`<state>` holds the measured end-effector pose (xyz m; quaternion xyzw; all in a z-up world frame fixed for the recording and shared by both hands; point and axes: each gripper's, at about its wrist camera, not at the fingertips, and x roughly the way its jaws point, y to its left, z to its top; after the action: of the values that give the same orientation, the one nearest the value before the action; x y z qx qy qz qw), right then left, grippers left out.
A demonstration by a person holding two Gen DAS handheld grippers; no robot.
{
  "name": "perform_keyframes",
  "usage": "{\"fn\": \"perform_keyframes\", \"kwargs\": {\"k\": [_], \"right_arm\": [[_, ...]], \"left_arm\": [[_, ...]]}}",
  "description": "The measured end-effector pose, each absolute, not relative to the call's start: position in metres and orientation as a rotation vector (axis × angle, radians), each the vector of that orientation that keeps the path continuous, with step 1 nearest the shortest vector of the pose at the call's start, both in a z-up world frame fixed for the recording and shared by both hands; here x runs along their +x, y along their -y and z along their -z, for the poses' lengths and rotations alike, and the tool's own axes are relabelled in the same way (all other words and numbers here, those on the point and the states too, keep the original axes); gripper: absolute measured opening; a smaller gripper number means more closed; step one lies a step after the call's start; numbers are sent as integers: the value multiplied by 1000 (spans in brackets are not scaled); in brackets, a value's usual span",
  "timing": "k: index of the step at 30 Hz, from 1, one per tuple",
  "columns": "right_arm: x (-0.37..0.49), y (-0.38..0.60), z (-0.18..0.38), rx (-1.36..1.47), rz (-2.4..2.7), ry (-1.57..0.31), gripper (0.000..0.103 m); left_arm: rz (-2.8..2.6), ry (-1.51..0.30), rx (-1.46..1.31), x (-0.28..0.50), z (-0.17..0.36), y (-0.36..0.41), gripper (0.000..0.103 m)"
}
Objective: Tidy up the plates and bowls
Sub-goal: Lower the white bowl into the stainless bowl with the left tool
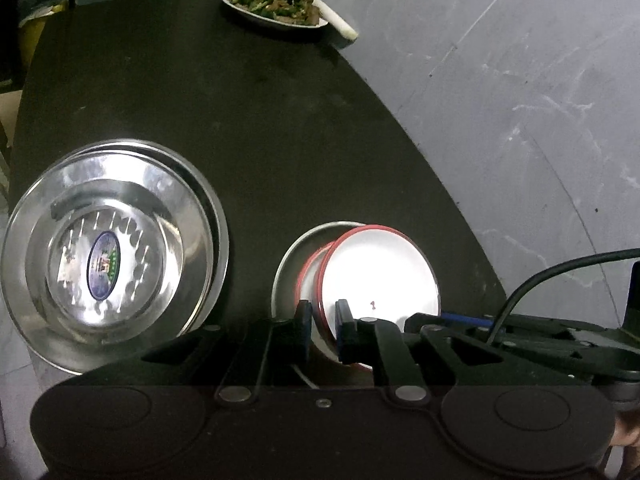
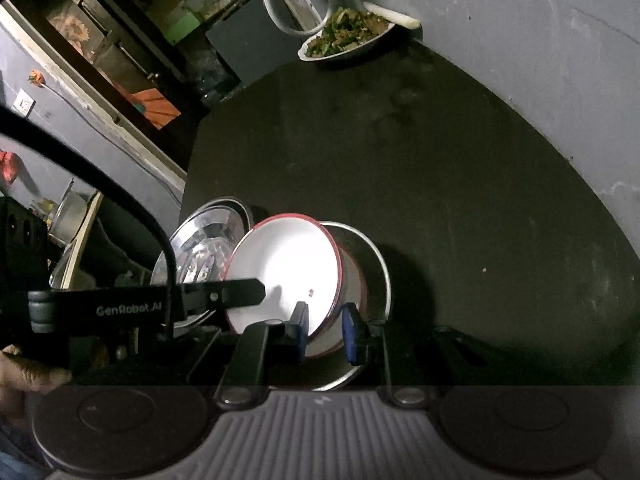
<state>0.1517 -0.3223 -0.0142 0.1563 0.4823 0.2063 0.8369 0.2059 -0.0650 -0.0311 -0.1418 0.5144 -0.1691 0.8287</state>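
A white bowl with a red rim [image 1: 380,276] [image 2: 284,268] is held tilted above a second red-rimmed bowl [image 1: 310,276] that sits in a steel plate [image 1: 288,264] [image 2: 380,264]. My left gripper [image 1: 323,322] straddles the bowl's rim, its jaws close on it. My right gripper [image 2: 326,330] straddles the opposite rim, with a small gap at the right pad. A stack of steel bowls and plates [image 1: 108,252] [image 2: 208,248] stands to the left.
The dark table [image 1: 248,120] ends at a grey wall [image 1: 520,100] on the right. A dish of cooked vegetables [image 1: 276,2] [image 2: 344,32] with a white stalk [image 1: 336,16] sits at the far edge. Shelves and clutter lie beyond the table's left edge [image 2: 120,60].
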Motion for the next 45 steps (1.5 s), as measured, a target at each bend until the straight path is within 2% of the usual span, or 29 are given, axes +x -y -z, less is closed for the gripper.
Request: {"fn": "perform_keyframes", "kwargs": {"k": [9, 13, 19, 24, 25, 26, 27, 29, 30, 32, 33, 35, 36, 38, 39, 45], "right_arm": [[161, 320, 19, 319, -427, -1068, 21], [164, 320, 20, 320, -417, -1079, 22], [165, 321, 19, 311, -428, -1078, 22], [163, 325, 18, 322, -425, -1067, 27], [162, 326, 17, 326, -424, -1061, 27], [160, 328, 15, 330, -421, -1052, 30], [159, 329, 14, 337, -422, -1044, 33], [155, 334, 11, 358, -418, -1021, 49], [153, 336, 9, 364, -410, -1011, 53], [150, 342, 6, 384, -392, -986, 64], [148, 345, 5, 395, -385, -977, 67], [144, 349, 2, 415, -369, -952, 81], [143, 351, 1, 421, -361, -941, 86], [141, 355, -2, 436, -338, -915, 100], [140, 357, -3, 441, -327, -906, 103], [130, 356, -10, 401, -234, -870, 103]], "left_arm": [[341, -1113, -237, 213, 27, 78, 14], [330, -1117, -194, 217, 26, 83, 20], [319, -1121, -167, 218, 27, 88, 23], [305, -1089, -175, 212, 19, 86, 40], [305, -1078, -180, 210, 17, 85, 48], [296, -1067, -176, 208, 13, 84, 59], [284, -1054, -167, 204, 10, 82, 62], [273, -1031, -170, 200, 3, 77, 73], [276, -1019, -180, 197, -1, 73, 76], [274, -993, -188, 192, -8, 67, 90], [274, -983, -190, 191, -11, 64, 92], [276, -965, -201, 189, -16, 58, 101], [277, -959, -208, 188, -18, 55, 102], [281, -952, -229, 187, -19, 48, 102], [284, -955, -241, 186, -19, 44, 102], [247, -1000, -286, 176, -18, 26, 102]]}}
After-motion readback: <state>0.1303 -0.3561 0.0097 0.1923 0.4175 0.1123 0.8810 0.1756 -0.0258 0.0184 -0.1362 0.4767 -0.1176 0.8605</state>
